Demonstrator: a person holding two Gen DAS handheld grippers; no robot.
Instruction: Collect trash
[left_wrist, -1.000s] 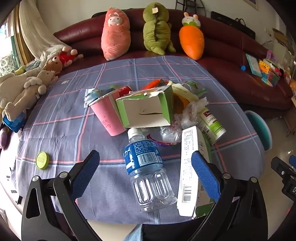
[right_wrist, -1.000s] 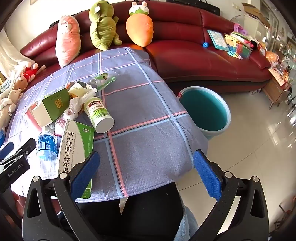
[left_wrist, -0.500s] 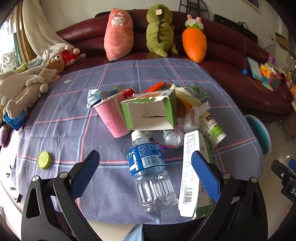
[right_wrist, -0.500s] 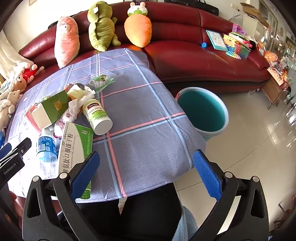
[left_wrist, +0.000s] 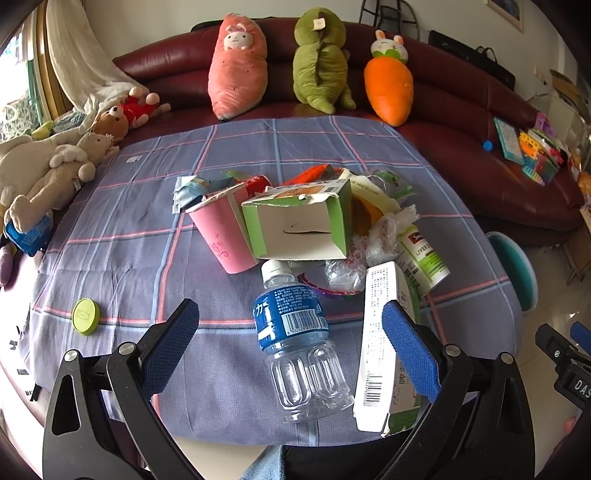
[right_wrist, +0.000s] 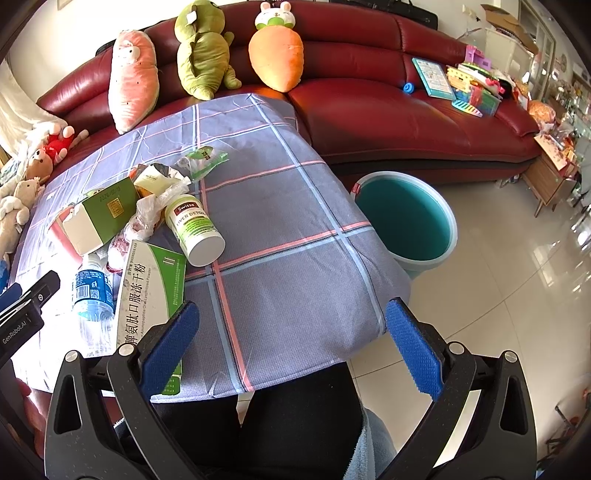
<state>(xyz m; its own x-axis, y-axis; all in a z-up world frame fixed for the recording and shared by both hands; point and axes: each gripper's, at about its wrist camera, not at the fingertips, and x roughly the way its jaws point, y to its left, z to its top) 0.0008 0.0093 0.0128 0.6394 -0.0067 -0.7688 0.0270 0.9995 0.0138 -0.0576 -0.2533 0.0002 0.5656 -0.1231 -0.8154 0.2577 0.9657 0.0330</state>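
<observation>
A pile of trash lies on the checked tablecloth: a clear water bottle with a blue label, a long white-and-green box, a torn green carton, a pink paper cup, a white-and-green supplement jar and crumpled plastic wrappers. My left gripper is open and empty, with the bottle lying between its fingers at the table's near edge. My right gripper is open and empty over the table's near right corner. A teal bucket stands on the floor right of the table.
A green round lid lies alone at the table's near left. A red sofa with plush toys stands behind the table. Stuffed animals sit at the left. Books and toys lie on the sofa's right end.
Both grippers have drawn back and risen slightly, so the table and trash sit a little lower and farther in view. Both stayed open. No object moved.
</observation>
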